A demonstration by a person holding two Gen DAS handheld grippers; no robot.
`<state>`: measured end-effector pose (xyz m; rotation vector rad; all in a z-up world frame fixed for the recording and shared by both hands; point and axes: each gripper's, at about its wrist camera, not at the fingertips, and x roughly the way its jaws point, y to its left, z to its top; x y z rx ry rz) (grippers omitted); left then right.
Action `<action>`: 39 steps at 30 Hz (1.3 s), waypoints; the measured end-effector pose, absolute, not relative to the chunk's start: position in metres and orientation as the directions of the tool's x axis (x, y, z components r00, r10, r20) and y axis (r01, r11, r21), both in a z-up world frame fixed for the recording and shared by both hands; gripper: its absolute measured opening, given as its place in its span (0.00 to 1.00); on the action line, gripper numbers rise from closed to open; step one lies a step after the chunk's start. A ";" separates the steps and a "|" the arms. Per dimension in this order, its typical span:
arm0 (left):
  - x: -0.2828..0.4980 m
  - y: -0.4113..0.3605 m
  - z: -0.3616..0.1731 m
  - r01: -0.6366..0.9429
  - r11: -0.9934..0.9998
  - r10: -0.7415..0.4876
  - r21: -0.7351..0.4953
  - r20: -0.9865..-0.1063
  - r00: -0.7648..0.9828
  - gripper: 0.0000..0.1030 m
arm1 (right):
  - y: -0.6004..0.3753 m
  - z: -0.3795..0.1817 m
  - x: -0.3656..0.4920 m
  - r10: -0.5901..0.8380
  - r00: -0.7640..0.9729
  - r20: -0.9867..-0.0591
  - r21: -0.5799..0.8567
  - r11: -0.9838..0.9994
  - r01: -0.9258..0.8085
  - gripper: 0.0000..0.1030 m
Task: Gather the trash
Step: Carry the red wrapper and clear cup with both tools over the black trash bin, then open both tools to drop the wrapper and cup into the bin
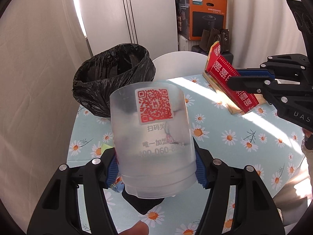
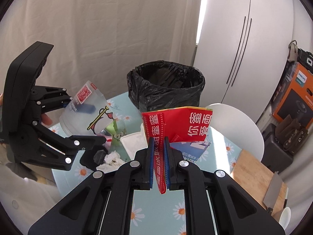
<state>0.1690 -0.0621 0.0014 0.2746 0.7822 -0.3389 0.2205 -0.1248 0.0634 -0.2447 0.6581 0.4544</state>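
Observation:
My left gripper (image 1: 156, 171) is shut on a frosted plastic cup (image 1: 152, 137) with a red QR sticker, gripping it near one end and holding it above the table. In the right wrist view the same cup (image 2: 86, 107) sits tilted between the left gripper's (image 2: 86, 120) fingers. My right gripper (image 2: 158, 143) is shut on a red printed wrapper (image 2: 182, 123), which stands up between its blue pads. From the left wrist view that wrapper (image 1: 223, 72) hangs from the right gripper (image 1: 232, 79) at the right. A bin lined with a black bag (image 2: 166, 84) stands open at the table's far edge, beyond both grippers.
The table wears a light blue daisy cloth (image 2: 156, 205). A heap of litter lies under the cup: a green cup piece (image 2: 115, 137), a white paper tub (image 2: 133, 143), crumpled tissue (image 2: 111, 159). A wooden board (image 2: 252, 174) with a knife (image 2: 273, 188) lies right. A white chair back (image 2: 234, 125) stands behind.

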 end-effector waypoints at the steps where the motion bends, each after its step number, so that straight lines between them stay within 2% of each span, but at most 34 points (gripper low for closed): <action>1: 0.174 -0.059 0.003 0.409 0.904 -0.202 0.123 -0.720 0.664 0.61 | -0.123 0.067 0.223 0.322 0.706 -0.631 -0.065 0.885 -0.461 0.08; 11: 0.242 -0.017 0.031 0.485 0.868 -0.299 0.107 -0.668 0.681 0.61 | -0.092 0.093 0.271 0.283 0.748 -0.600 -0.028 0.928 -0.373 0.08; 21: 0.314 0.013 0.060 0.524 0.843 -0.351 0.124 -0.612 0.709 0.61 | -0.065 0.106 0.341 0.345 0.769 -0.538 0.068 0.927 -0.368 0.08; 24: 0.337 0.023 0.064 0.550 0.832 -0.397 0.074 -0.612 0.684 0.61 | -0.064 0.105 0.362 0.370 0.771 -0.519 0.121 0.924 -0.361 0.08; 31: 0.394 0.035 0.050 0.595 0.802 -0.444 0.053 -0.614 0.653 0.61 | -0.062 0.091 0.407 0.388 0.774 -0.501 0.216 0.921 -0.323 0.08; 39: 0.443 0.041 0.017 0.623 0.782 -0.463 0.009 -0.660 0.591 0.61 | -0.060 0.058 0.450 0.375 0.742 -0.556 0.258 0.926 -0.274 0.08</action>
